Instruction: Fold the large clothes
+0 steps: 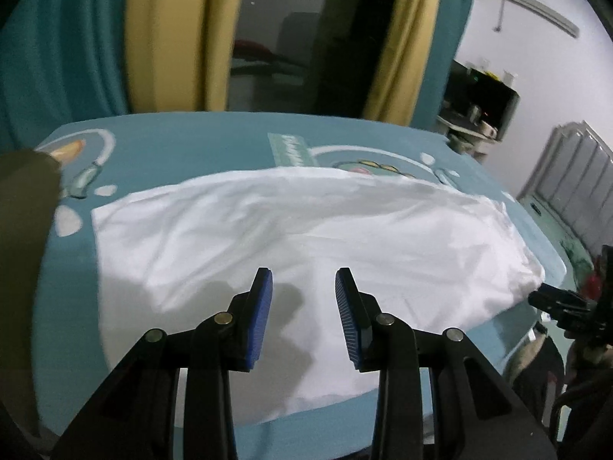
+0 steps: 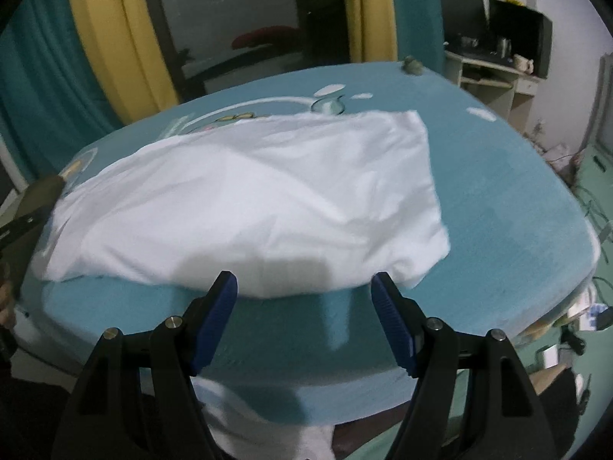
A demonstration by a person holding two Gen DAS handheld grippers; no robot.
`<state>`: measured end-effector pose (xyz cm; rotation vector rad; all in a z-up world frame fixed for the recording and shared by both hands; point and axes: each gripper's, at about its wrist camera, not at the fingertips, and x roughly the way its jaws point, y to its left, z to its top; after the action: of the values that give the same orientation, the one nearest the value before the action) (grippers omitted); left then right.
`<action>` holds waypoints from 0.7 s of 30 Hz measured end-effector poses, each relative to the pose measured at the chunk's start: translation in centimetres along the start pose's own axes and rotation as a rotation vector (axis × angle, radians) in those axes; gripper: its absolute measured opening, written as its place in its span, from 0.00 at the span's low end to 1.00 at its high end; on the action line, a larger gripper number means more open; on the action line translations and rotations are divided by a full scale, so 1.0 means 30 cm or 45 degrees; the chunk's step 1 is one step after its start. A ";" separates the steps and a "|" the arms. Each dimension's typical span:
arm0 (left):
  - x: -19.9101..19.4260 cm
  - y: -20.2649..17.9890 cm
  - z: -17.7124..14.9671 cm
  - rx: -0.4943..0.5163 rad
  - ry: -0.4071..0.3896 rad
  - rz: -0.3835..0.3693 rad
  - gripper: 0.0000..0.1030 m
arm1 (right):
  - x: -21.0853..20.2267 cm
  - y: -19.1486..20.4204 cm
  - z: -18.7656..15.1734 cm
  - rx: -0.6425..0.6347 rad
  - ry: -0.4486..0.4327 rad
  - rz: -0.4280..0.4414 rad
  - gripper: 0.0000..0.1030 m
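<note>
A large white garment (image 1: 306, 222) lies spread and creased across a bed with a teal printed sheet (image 1: 172, 142). My left gripper (image 1: 304, 274) hovers over the garment's near part, open, with nothing between its blue pads (image 1: 260, 306). In the right wrist view the same garment (image 2: 249, 191) fills the middle of the bed (image 2: 498, 191). My right gripper (image 2: 303, 278) stands wide open over the bare sheet just short of the garment's near hem, and it holds nothing. The right gripper's black body (image 1: 555, 303) shows at the garment's right corner. An olive sleeve (image 2: 42, 191) is at the garment's left end.
Teal and yellow curtains (image 2: 103, 57) and a dark window stand behind the bed. A desk with monitors (image 2: 517, 34) is at the back right, with cables on the floor beside the bed. More white cloth (image 2: 268, 421) hangs below the bed's near edge.
</note>
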<state>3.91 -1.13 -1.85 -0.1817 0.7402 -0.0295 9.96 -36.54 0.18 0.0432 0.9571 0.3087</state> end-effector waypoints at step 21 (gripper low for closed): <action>0.348 -0.219 0.070 0.003 0.216 -0.087 0.35 | 0.179 -0.071 0.147 0.404 -0.179 0.306 0.98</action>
<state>13.28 -8.21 -6.17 -0.2042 0.9029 -0.1115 16.91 -36.65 -1.92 0.4676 0.8545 0.3673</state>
